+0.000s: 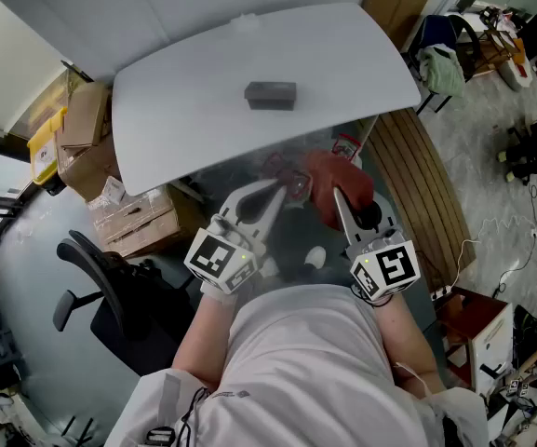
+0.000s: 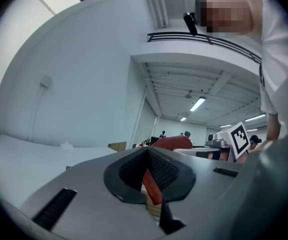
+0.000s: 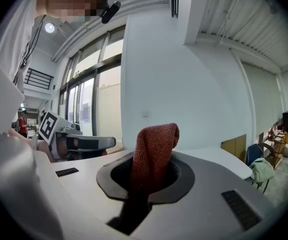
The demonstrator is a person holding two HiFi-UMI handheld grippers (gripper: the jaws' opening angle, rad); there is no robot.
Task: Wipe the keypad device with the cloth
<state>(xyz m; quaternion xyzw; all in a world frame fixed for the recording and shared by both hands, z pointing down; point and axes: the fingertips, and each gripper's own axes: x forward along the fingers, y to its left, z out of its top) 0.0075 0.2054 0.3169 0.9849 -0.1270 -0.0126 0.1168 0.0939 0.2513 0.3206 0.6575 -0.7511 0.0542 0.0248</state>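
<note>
**Cloth in both tongs, keypad alone on bench**

Bench [image 1: 184,110], white and rounded, fills the upper half of the head view and carries only the keypad. Below its near edge the person's pale shirt [image 1: 296,361] takes up the bottom of the frame. A dark office chair [image 1: 110,296] stands to the left, and cardboard boxes [image 1: 87,142] are stacked by the bench's left end.

Both tongs are held level, close to the body and short of the bench edge, side by side with their marker cubes towards the person. The left tongs [image 2: 147,154] are closed, with a thin red strip of the cloth caught between the pads. The right tongs [image 3: 152,156] are clamped on the cloth [image 1: 338,177]. In the right gripper view a folded red loop of it stands up out of the jaws.

From above, the cloth bunches over the right tongs' tip and reaches across to the left tongs' tip, below the bench's near edge. The keypad [image 1: 271,94], a small grey block, lies near the middle of the bench, well apart from the cloth and both tongs.
</note>
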